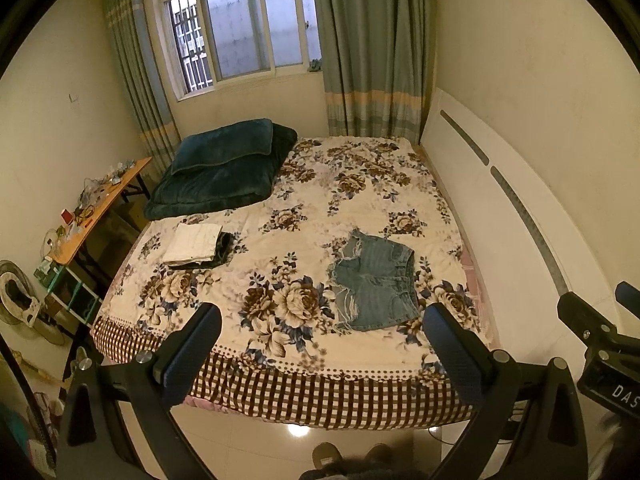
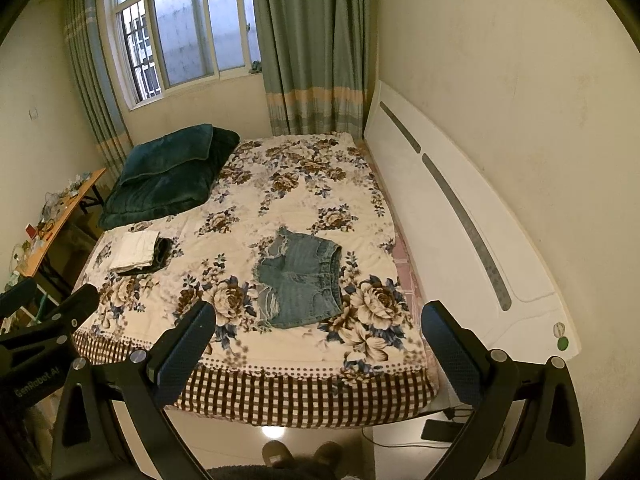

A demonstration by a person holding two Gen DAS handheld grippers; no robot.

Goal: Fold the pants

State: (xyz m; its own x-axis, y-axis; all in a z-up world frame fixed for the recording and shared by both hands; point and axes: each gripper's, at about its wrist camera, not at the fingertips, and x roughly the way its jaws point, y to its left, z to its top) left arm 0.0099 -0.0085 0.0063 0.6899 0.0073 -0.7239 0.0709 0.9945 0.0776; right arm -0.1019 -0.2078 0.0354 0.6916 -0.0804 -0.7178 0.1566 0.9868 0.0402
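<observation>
Left gripper [image 1: 322, 354] and right gripper [image 2: 318, 350]: both spread wide, holding nothing, hovering over the near edge of the bed [image 1: 280, 392]. Denim shorts [image 1: 372, 280] lie flat on the flowered bedspread, right of centre, near that edge. Folded clothes [image 1: 196, 246] sit well apart, to the left.

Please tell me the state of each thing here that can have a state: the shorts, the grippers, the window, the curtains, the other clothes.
Denim shorts: spread flat, unfolded, on the bed.
Left gripper: open, empty.
Right gripper: open, empty.
Window: appears shut.
Curtains: drawn aside.
Folded clothes: stacked.
Green blanket: folded.
</observation>
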